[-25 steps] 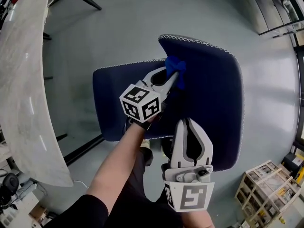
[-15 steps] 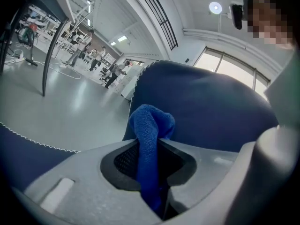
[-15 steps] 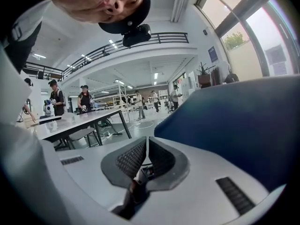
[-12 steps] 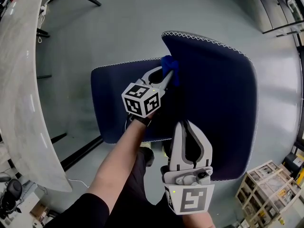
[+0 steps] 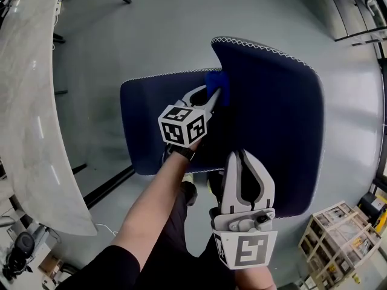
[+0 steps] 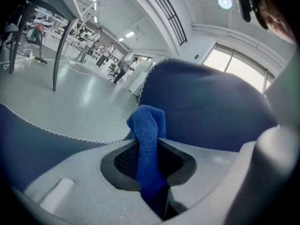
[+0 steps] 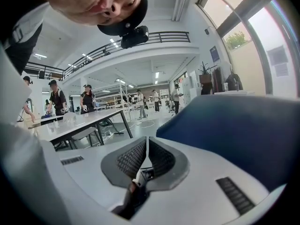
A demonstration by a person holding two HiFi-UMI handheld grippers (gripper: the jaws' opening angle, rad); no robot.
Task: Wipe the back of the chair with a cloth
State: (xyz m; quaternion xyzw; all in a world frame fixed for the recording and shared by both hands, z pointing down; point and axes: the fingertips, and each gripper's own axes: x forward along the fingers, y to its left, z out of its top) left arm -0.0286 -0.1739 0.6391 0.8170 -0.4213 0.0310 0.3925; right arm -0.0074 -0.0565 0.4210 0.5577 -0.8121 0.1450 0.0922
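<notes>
A: Cloth [image 5: 217, 88], blue: clamped in left hand-held gripper [image 5: 211, 96], at the chair back [image 5: 272, 113] edge.
B: Noted. Right hand-held gripper [image 5: 243, 157] jaws together, nothing between, near chair back's lower edge.

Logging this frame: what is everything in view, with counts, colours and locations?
chair: one, navy blue with white stitching, centre
cloth: one, blue, clamped in the left gripper's jaws, at the edge of the chair's back
table: one, white marbled top, left edge
wooden crates: a few, pale wood, lower right
people: several, dark clothes, far off in the background
left gripper: one, white, shut on the cloth
right gripper: one, white, jaws together with nothing between them, over the chair
forearm: one, dark sleeve, behind the left gripper
</notes>
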